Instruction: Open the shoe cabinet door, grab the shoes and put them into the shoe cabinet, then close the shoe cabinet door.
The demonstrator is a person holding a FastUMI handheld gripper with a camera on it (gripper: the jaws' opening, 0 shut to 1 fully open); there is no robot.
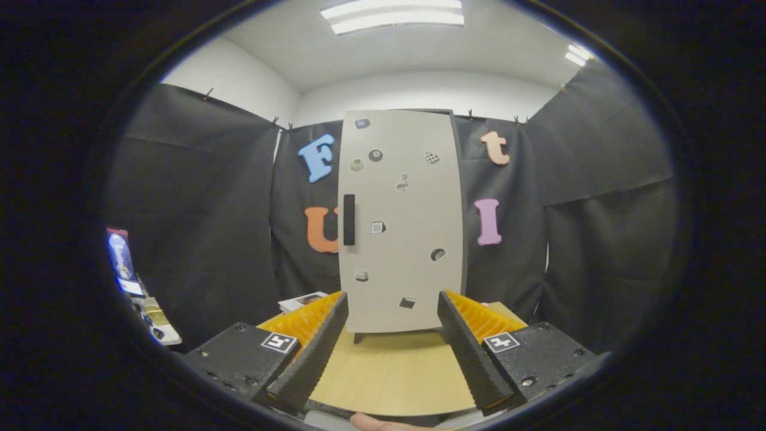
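one shoe cabinet (pixel 402 221), door (pixel 413 239) closed; gripper (pixel 392 299) open, empty.

Gripper (pixel 392 299) level, pointing straight ahead toward 12 o'clock. Fingers (pixel 311 353) spread wide apart, one at 7 o'clock, the other at 5 o'clock, nothing held between. Sliver of hand (pixel 383 424) at 6 o'clock, just behind the fingers.
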